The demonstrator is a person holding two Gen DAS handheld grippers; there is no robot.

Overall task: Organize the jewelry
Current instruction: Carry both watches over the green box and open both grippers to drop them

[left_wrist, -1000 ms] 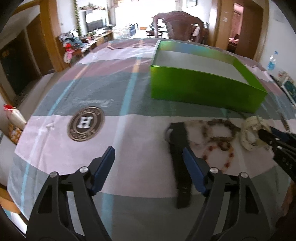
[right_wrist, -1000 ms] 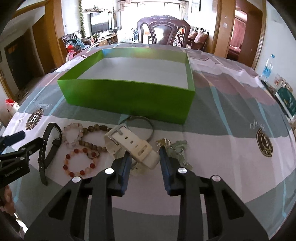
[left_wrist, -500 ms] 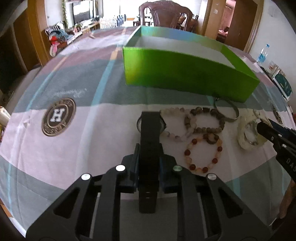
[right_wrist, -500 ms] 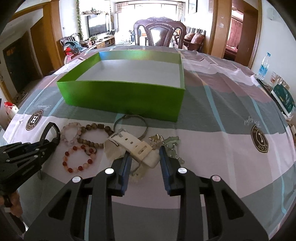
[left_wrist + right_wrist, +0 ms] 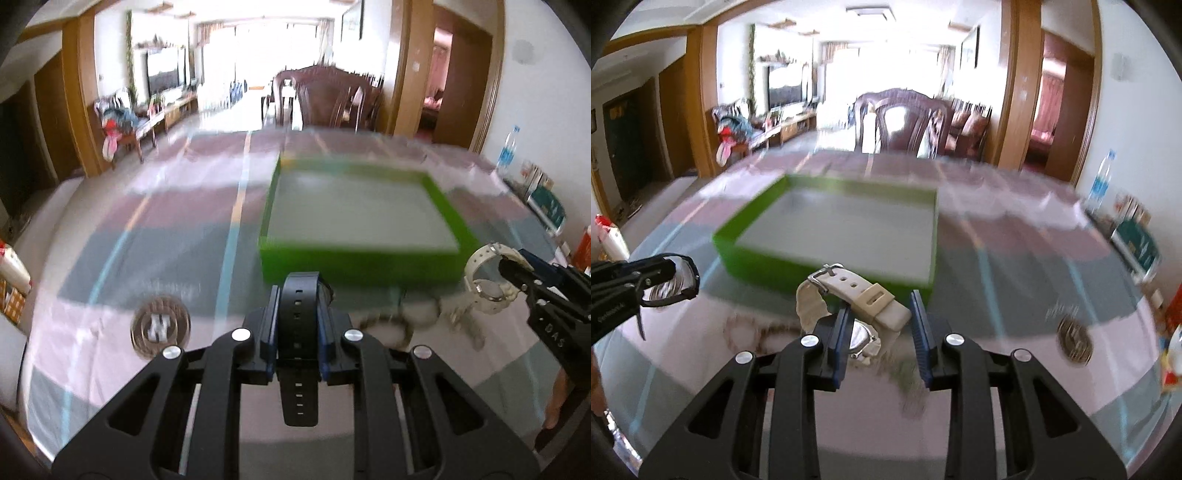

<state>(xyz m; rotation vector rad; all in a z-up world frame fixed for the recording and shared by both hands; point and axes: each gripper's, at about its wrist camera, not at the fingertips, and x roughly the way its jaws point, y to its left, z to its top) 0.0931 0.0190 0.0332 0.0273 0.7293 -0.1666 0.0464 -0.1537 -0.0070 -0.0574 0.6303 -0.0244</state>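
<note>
While both cameras blur with motion, these particulars read clearly.

Left gripper (image 5: 297,321): clenched on the strap of a black watch (image 5: 298,317), which is lifted off the table; the strap runs between the blue pads, its free end hanging toward the camera.

Right gripper (image 5: 881,332): grasping a white watch (image 5: 849,295), raised above the tablecloth; the case sits against the left pad, and a gap shows beside the right pad, so the firmness of the grip cannot be told.

Green box (image 5: 827,221): open-topped, on the table just beyond both watches; its floor looks bare.

Bead bracelets (image 5: 388,325): blurred, on the striped tablecloth (image 5: 184,236) below and between the grippers.
</note>
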